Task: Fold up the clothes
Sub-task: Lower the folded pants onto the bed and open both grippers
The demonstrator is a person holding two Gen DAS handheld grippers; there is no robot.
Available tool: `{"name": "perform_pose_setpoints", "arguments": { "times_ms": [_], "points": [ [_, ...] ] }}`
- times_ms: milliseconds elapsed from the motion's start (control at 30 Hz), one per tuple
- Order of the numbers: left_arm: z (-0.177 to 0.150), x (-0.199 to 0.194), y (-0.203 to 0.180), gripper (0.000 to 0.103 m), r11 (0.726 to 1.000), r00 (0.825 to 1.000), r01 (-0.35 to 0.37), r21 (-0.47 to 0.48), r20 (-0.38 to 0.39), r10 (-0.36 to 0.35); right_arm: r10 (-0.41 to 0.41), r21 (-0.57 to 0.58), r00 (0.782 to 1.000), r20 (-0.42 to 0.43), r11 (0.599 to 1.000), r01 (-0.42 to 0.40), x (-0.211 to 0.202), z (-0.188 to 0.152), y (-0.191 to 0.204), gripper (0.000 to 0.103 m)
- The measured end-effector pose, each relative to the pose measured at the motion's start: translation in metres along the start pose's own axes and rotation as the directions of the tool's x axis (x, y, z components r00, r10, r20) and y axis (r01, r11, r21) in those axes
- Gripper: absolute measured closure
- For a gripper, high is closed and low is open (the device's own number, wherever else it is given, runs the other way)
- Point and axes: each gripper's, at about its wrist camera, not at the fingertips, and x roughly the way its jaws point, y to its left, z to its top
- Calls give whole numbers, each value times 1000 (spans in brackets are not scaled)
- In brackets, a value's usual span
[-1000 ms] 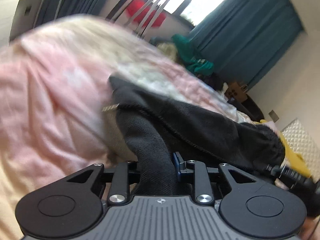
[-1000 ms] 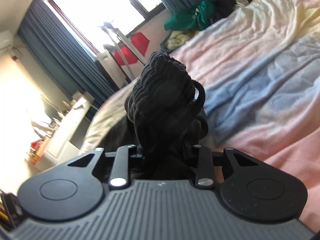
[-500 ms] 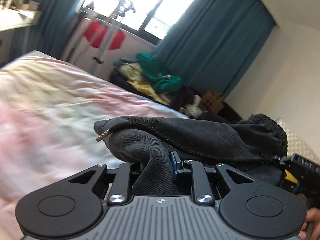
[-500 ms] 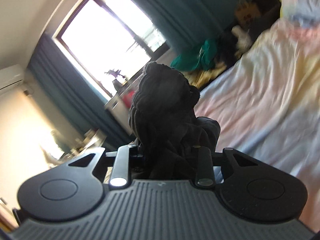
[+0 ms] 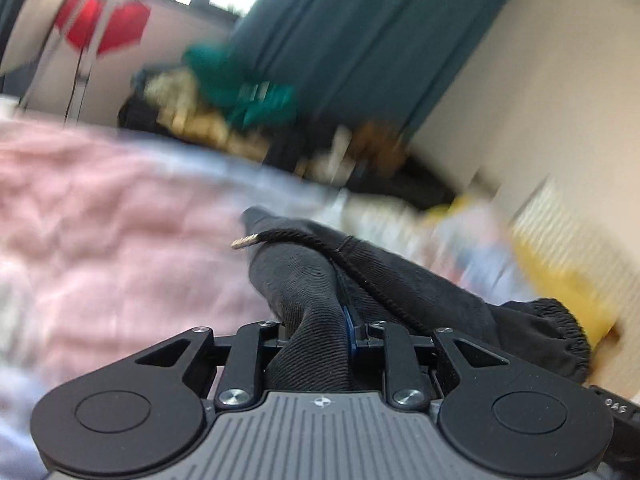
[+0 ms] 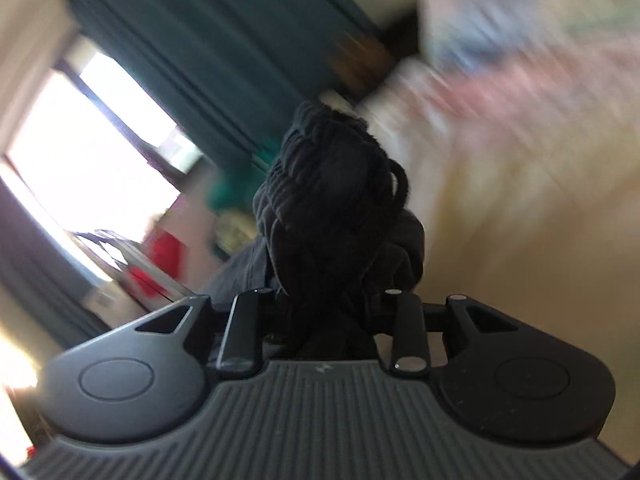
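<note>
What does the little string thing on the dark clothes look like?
Look above the pink bedspread at the black garment held in the left gripper. Along its top runs a black drawstring, the only cord with a shiny metal tip.

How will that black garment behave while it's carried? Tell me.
Probably floppy: the black garment bunches and sags between the left gripper and right gripper. Its drawstring dangles loose and may snag. The gathered waistband likely grips well.
</note>
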Motion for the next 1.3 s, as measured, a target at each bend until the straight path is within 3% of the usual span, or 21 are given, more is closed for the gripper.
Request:
{"name": "perform_pose_setpoints", "arguments": {
  "times_ms": [67,100,200,367,500,767,900,1067,1167,1233,1300],
  "points": [
    [-27,13,6,70,997,999,-40,61,-10,40,-95,25,991,-97,995,97,14,-28,-31,69],
    [-34,14,9,64,997,999,-33,76,6,33,-88,44,992,-88,995,92,13,-39,-44,65],
    [-31,11,12,63,998,1000,-22,61,-9,23,-60,100,997,-53,993,65,7,-56,-61,62],
    [-12,-32,-7,51,978,990,-138,154,12,138,-160,59,983,-94,984,166,-9,-40,-34,58],
    [1,-84,-34,46,971,992,-122,204,53,114,-211,6,975,-63,977,212,-46,-26,-15,58],
    [-3,-201,-94,35,946,990,-86,313,131,47,-158,-173,987,19,972,159,-135,-15,52,58],
    [-27,-255,-115,23,914,988,-105,393,143,52,-108,-257,993,57,959,119,-181,-24,87,58],
    [-62,-313,-126,10,888,972,-168,428,221,78,-86,-347,992,91,931,112,-227,-50,120,58],
    [-83,-343,-131,2,864,960,-203,461,269,82,-93,-412,991,101,903,126,-244,-71,134,46],
    [-97,-358,-131,0,849,947,-239,471,305,97,-89,-419,989,116,898,130,-253,-84,136,28],
    [-107,-370,-124,0,861,948,-234,451,302,100,-96,-415,986,140,898,146,-260,-99,138,3]
  ]
}}
